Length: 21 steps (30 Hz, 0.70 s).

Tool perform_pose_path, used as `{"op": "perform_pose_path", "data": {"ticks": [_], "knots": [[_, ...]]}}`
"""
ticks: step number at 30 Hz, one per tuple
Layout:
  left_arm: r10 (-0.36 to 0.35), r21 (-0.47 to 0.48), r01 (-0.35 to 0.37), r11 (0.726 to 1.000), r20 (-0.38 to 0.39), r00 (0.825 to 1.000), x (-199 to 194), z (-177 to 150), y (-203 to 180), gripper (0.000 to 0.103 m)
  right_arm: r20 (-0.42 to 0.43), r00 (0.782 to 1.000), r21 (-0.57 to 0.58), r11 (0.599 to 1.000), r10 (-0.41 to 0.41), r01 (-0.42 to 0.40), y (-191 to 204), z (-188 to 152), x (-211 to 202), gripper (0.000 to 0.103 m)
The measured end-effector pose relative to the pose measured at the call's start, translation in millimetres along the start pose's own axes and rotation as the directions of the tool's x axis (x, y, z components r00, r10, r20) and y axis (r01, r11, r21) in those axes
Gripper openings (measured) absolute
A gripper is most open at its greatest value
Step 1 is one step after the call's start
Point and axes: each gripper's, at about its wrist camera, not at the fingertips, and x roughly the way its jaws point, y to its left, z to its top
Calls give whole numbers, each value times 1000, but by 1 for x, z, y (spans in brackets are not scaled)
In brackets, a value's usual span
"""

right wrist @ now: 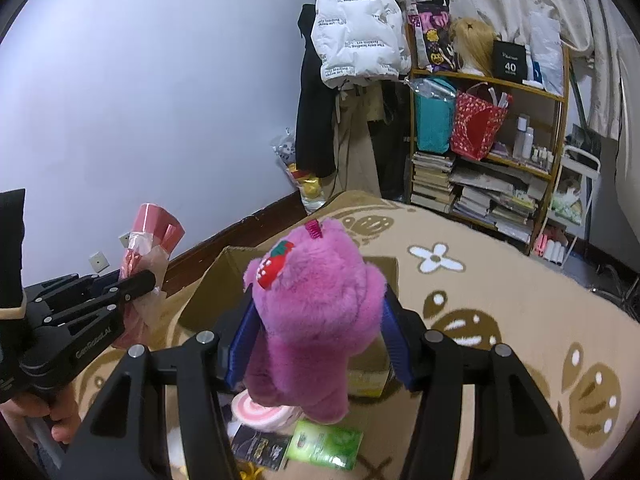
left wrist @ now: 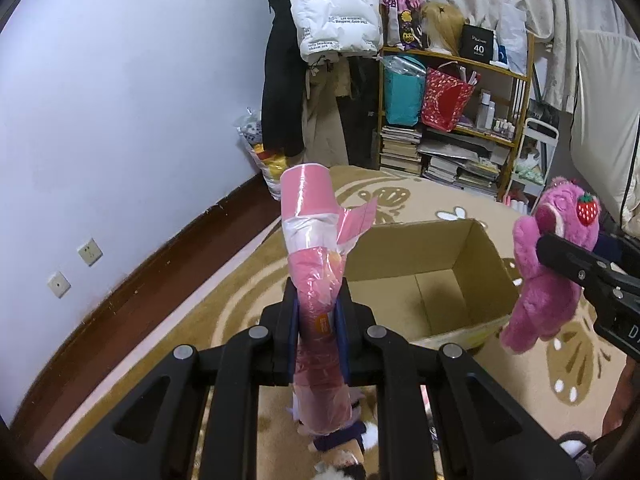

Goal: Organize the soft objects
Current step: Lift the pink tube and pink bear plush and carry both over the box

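My left gripper (left wrist: 318, 308) is shut on a pink plastic-wrapped soft roll (left wrist: 310, 220), which stands upright between the blue pads, above the floor. My right gripper (right wrist: 316, 312) is shut on a purple plush bear (right wrist: 316, 312) with a red strawberry on its ear; the bear's back faces the camera. An open cardboard box (left wrist: 452, 256) lies on the beige patterned carpet ahead, mostly hidden behind the bear in the right wrist view. In the left wrist view the bear (left wrist: 548, 264) hangs at the box's right side. The roll (right wrist: 148, 248) shows left of the box (right wrist: 224, 276) in the right wrist view.
Small items lie on the carpet below the grippers: a green packet (right wrist: 324, 444), a dark packet (right wrist: 260, 446), a pink round thing (right wrist: 260, 412). A wooden shelf (right wrist: 492, 80) with bags and books, hanging coats (left wrist: 336, 12) and a bare wall (left wrist: 120, 100) stand beyond the carpet.
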Motion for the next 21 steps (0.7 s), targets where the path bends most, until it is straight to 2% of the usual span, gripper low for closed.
{"op": "perform_pose_path", "data": {"ticks": [8,13,15,21], "knots": [[-17,30,16,999,17,1000,26,9,-10,15,42,999,-50,998,-26,28,-2,4,25,61],[-51,23,51,998,-5,999,45,5,-12,15,30,999,-60,998,-29,30,-6,5,43,61],[-57,37,57,998,-2,998,50,2,-14,15,17,1000,-56,998,-6,7,-10,3,52,61],[-91,22,92,996,-26,995,70,-4,-15,15,-27,999,-28,999,-21,20,-20,-13,78,63]]}}
